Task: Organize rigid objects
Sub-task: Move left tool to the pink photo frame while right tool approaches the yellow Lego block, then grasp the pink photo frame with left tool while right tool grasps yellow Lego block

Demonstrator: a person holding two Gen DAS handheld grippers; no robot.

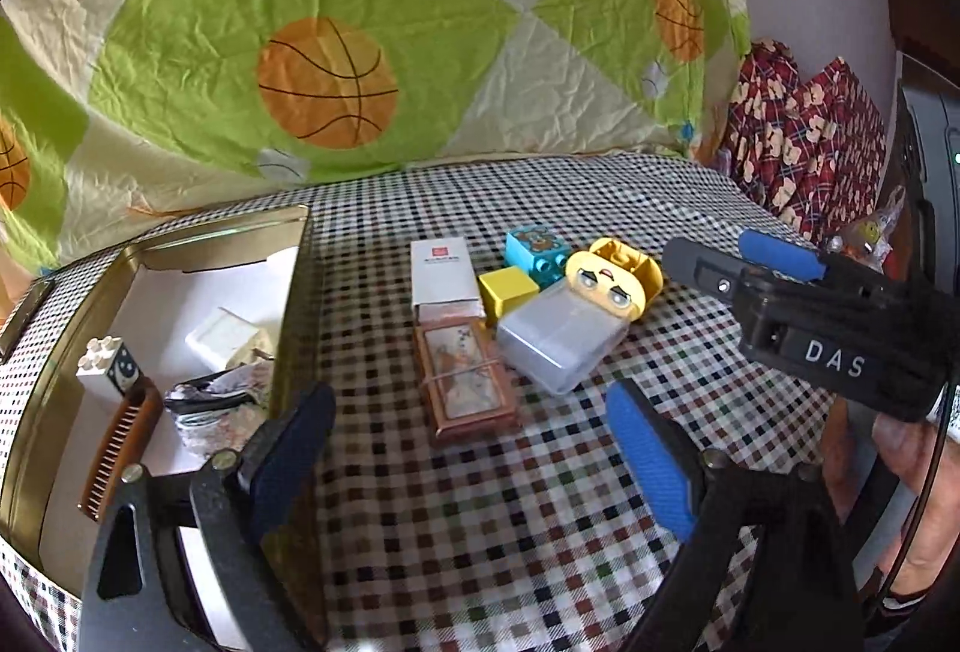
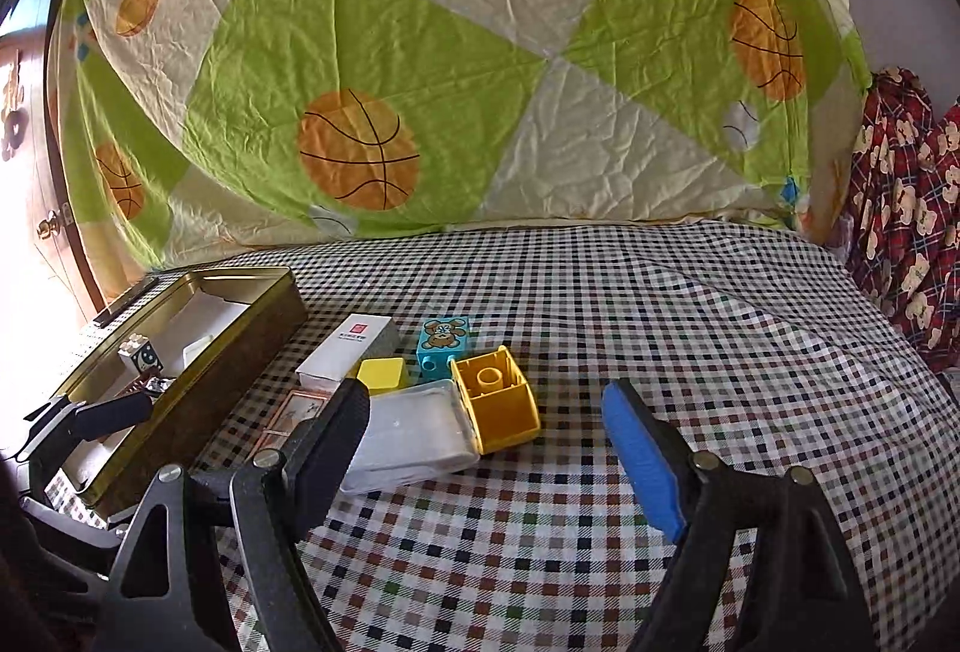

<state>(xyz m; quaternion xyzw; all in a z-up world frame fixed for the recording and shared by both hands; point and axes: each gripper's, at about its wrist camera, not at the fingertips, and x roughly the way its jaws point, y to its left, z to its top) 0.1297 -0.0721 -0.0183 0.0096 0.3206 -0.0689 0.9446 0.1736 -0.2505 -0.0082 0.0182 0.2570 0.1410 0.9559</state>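
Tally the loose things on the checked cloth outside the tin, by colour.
Yellow: 2, cube and face block
Blue: 1, block
White: 1, carton
Clear: 1, case
Brown: 1, card box
Total: 6

The checked cloth point(image 2: 690, 352) lies bare right of the clustered toys; the yellow block point(image 2: 498, 406) and clear case point(image 2: 408, 436) bar the middle, the tin box point(image 2: 198, 352) walls the left side

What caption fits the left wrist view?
Open hand-held gripper hovers between tin box and toy cluster on checked cloth.
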